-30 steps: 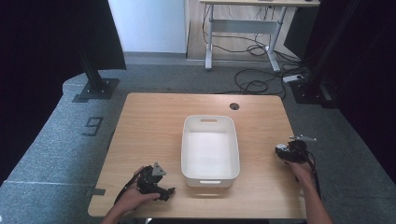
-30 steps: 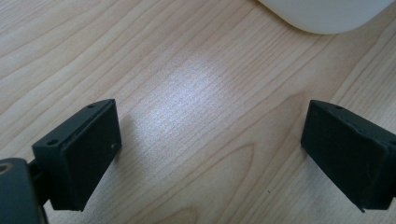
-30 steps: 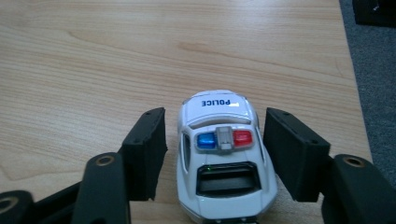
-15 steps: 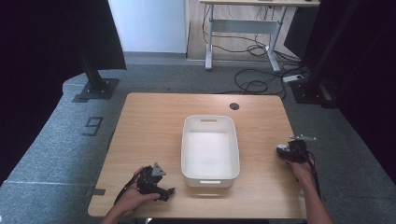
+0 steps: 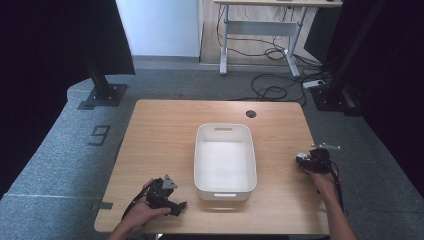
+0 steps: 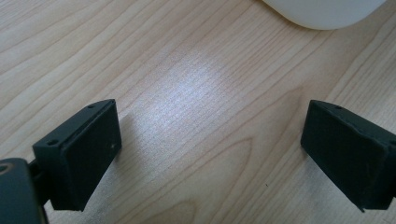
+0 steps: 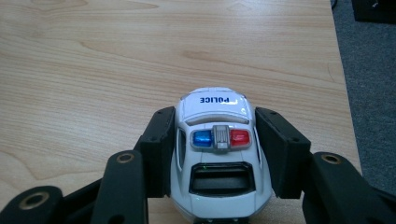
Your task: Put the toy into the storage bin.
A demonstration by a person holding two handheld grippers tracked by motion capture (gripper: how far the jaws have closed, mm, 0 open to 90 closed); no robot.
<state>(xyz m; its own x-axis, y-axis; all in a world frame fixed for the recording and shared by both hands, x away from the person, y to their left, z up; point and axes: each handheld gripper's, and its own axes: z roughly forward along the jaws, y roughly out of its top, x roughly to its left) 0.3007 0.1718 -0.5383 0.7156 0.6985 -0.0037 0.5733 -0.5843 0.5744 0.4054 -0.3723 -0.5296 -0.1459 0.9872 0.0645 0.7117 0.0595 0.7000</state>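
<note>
A white toy police car (image 7: 215, 149) with a blue and a red roof light sits between the jaws of my right gripper (image 7: 215, 135), which press on both its sides. In the high view this gripper (image 5: 303, 161) is low over the table's right edge, the car (image 5: 299, 157) a pale spot at its tip. My left gripper (image 6: 210, 149) is open wide over bare wood with nothing between its jaws. In the high view it (image 5: 179, 205) lies near the front edge, left of the white tub (image 5: 225, 131).
The white plastic tub (image 6: 322, 11) stands empty in the middle of the wooden table (image 5: 160, 130), its near corner just beyond my left gripper. A round cable hole (image 5: 251, 113) is at the table's back. Grey carpet (image 7: 369, 70) lies past the right edge.
</note>
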